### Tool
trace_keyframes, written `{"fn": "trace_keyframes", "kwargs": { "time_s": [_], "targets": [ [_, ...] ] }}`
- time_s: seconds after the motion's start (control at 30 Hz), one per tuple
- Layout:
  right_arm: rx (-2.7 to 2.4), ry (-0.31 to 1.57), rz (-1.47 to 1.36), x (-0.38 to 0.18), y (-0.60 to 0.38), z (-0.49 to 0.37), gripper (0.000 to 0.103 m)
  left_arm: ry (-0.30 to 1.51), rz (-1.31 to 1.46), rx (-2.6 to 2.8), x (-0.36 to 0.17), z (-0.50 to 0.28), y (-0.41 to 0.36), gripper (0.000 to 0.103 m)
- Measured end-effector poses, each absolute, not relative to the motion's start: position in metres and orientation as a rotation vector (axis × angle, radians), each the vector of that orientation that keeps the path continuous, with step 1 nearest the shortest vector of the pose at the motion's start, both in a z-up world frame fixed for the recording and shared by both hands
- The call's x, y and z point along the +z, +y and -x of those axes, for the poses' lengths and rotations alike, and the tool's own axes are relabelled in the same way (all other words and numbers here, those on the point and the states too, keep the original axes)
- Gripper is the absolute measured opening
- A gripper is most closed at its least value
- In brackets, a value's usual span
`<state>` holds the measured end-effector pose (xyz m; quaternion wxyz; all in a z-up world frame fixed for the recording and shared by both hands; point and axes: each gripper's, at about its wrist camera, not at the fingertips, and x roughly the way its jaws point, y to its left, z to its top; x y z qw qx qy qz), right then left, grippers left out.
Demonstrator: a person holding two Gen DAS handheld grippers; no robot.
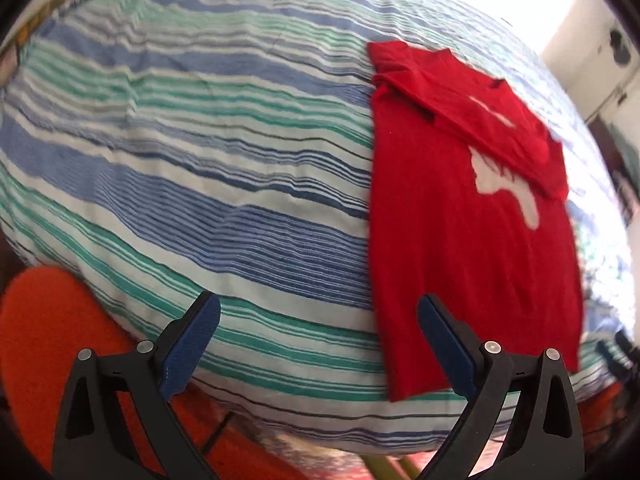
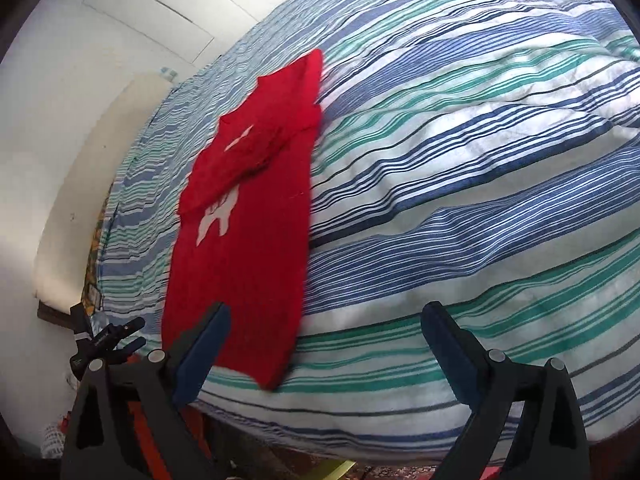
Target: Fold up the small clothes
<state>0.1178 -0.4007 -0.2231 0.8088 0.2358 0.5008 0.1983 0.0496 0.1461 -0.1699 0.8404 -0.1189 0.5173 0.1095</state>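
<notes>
A small red T-shirt [image 1: 472, 216] with a white print lies flat on a striped bed cover [image 1: 200, 140], its sleeves folded in over the chest. In the left wrist view it sits right of centre, its hem near the bed's front edge. My left gripper [image 1: 320, 312] is open above the cover, its right finger over the shirt's lower left corner, holding nothing. From the right wrist the same T-shirt [image 2: 248, 220] lies left of centre. My right gripper [image 2: 326, 320] is open and empty, its left finger over the shirt's hem area.
The striped bed cover [image 2: 460, 180] fills most of both views and bulges up. An orange-red rug [image 1: 52, 320] lies on the floor beside the bed. A white wall and cupboard doors [image 2: 100, 40] stand beyond. A black clamp-like tool [image 2: 100, 344] shows at the left edge.
</notes>
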Motion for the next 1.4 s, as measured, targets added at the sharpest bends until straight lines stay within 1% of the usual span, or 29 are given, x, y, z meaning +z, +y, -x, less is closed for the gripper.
{"fn": "trace_keyframes", "kwargs": {
  "time_s": [0.27, 0.6, 0.67, 0.77, 0.83, 0.87, 0.93, 0.97, 1.0, 1.03, 1.07, 1.1, 1.13, 1.17, 1.27, 1.33, 1.4],
  "targets": [
    [0.377, 1.050, -0.474, -0.223, -0.399, -0.115, 0.096, 1.085, 0.127, 0.278, -0.170, -0.055, 0.136, 0.099],
    [0.370, 1.065, -0.454, -0.227, -0.393, -0.115, 0.096, 1.103, 0.101, 0.296, -0.175, -0.053, 0.135, 0.099],
    [0.377, 1.067, -0.454, -0.227, -0.392, -0.115, 0.096, 1.133, 0.132, 0.253, -0.174, -0.050, 0.135, 0.099],
    [0.438, 1.079, -0.493, -0.221, -0.391, -0.114, 0.096, 1.203, 0.268, 0.084, -0.178, -0.045, 0.135, 0.099],
    [0.527, 1.120, -0.530, -0.220, -0.384, -0.113, 0.096, 1.255, 0.326, -0.004, -0.188, -0.045, 0.130, 0.099],
    [0.569, 1.156, -0.544, -0.223, -0.377, -0.113, 0.096, 1.282, 0.334, -0.037, -0.195, -0.046, 0.125, 0.097],
    [0.640, 1.226, -0.547, -0.232, -0.360, -0.113, 0.095, 1.313, 0.294, -0.047, -0.203, -0.050, 0.115, 0.080],
    [0.662, 1.247, -0.522, -0.235, -0.350, -0.114, 0.095, 1.330, 0.268, -0.052, -0.208, -0.055, 0.110, 0.065],
    [0.675, 1.263, -0.484, -0.238, -0.340, -0.116, 0.093, 1.341, 0.261, -0.054, -0.211, -0.058, 0.108, 0.046],
    [0.678, 1.272, -0.444, -0.241, -0.330, -0.120, 0.091, 1.351, 0.266, -0.055, -0.214, -0.061, 0.107, 0.030],
    [0.681, 1.283, -0.423, -0.246, -0.323, -0.123, 0.083, 1.369, 0.287, -0.069, -0.217, -0.064, 0.106, 0.006],
    [0.688, 1.314, -0.407, -0.251, -0.315, -0.127, 0.057, 1.381, 0.313, -0.082, -0.217, -0.065, 0.107, 0.003],
    [0.694, 1.362, -0.382, -0.257, -0.308, -0.130, 0.034, 1.375, 0.326, -0.088, -0.213, -0.065, 0.108, 0.002],
    [0.689, 1.390, -0.347, -0.259, -0.303, -0.131, 0.006, 1.364, 0.343, -0.111, -0.206, -0.065, 0.109, 0.002],
    [0.716, 1.342, -0.322, -0.234, -0.303, -0.135, 0.005, 1.300, 0.466, -0.184, -0.175, -0.075, 0.124, 0.002],
    [0.713, 1.272, -0.386, -0.209, -0.312, -0.150, 0.005, 1.232, 0.512, -0.205, -0.151, -0.099, 0.134, 0.002],
    [0.694, 1.200, -0.391, -0.189, -0.315, -0.173, 0.005, 1.174, 0.544, -0.213, -0.135, -0.134, 0.141, 0.002]
  ]
}}
